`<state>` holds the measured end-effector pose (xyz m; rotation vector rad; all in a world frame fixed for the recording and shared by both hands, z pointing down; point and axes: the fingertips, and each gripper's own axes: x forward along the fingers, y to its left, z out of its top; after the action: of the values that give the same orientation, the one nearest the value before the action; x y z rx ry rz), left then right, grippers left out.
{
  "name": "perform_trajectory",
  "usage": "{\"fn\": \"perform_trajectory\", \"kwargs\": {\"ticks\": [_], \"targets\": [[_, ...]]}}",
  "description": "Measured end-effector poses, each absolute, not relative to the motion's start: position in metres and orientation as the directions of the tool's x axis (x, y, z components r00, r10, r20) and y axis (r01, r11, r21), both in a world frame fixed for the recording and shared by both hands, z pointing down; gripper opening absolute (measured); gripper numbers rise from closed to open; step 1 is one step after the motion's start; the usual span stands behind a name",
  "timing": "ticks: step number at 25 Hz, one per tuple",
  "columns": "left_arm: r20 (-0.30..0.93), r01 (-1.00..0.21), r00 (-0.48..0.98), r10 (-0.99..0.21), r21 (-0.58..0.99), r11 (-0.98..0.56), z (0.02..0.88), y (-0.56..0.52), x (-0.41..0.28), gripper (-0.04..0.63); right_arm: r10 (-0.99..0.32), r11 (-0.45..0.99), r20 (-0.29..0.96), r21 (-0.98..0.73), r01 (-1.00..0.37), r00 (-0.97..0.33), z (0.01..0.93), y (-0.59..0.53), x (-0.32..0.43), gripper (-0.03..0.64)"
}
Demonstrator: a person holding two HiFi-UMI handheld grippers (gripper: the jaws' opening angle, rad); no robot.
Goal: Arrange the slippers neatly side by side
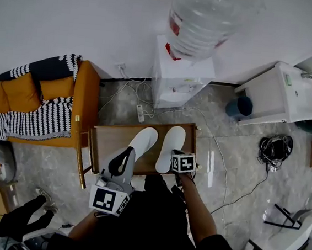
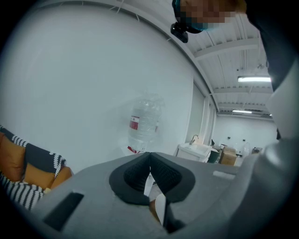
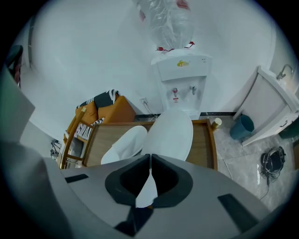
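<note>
Right slipper (image 1: 171, 145): white, right half of the table (image 1: 104, 138), toe toward the far edge, heel at the near edge.
Left slipper (image 1: 143, 138): white, just beside it, mid-table.
Right gripper (image 1: 175, 154): jaws pinched narrowly on the right slipper's heel.
Left gripper (image 1: 122, 160): jaws together, at the near edge by the left slipper's heel.
Water dispenser (image 1: 180, 77): beyond the far edge.

Head overhead, gripper views share water bottle (image 1: 203, 21)
</note>
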<state>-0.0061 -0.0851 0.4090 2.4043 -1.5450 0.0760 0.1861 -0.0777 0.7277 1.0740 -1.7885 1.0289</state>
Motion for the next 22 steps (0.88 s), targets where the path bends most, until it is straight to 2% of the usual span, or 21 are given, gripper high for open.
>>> {"fn": "perform_trajectory", "kwargs": {"ticks": [11,22], "targets": [[0.199,-0.917,0.382,-0.903,0.205,-0.343,0.409,-0.085,0.022,0.016,-0.212,0.485,0.926,-0.178,-0.856,-0.312,0.733,-0.074,0.205,0.021],[0.225,-0.937,0.332,-0.916,0.189,-0.293,0.411,-0.078,0.032,0.015,-0.154,0.593,0.945,-0.145,-0.792,-0.288,0.748,-0.068,0.219,0.021]]}}
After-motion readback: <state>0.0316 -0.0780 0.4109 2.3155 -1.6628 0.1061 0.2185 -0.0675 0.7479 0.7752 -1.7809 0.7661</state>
